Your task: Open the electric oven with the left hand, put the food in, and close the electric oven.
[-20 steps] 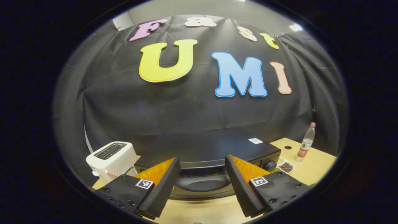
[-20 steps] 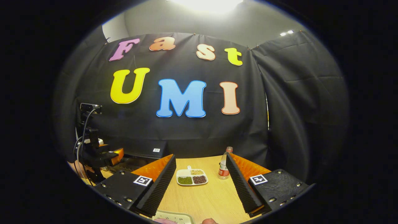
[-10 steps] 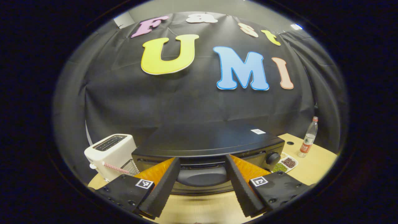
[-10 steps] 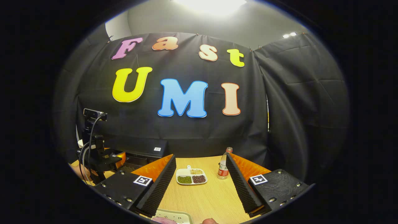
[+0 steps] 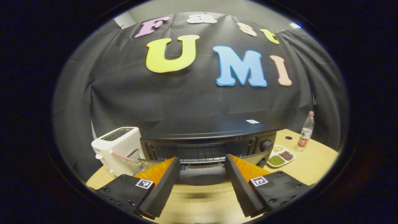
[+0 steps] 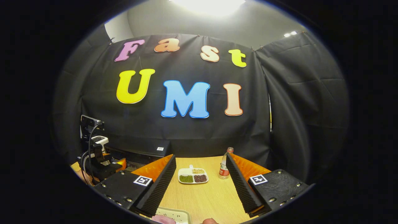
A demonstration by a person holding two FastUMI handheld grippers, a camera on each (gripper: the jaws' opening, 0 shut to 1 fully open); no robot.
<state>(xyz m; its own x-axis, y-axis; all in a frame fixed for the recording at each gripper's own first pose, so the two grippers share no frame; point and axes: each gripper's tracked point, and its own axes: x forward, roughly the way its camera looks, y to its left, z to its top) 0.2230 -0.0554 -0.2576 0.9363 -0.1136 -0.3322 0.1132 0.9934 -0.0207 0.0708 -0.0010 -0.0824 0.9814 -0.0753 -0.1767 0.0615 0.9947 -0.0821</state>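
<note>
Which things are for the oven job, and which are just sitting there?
For the job:
electric oven, partly open
left gripper, open, at the oven's front
right gripper, open
white tray with something pink, probably the food

Just lying about:
toaster
water bottle
dish of beans

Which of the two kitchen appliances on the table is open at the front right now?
The black oven: its door hangs down, showing the rack inside. The white toaster to its left has only top slots.
</note>
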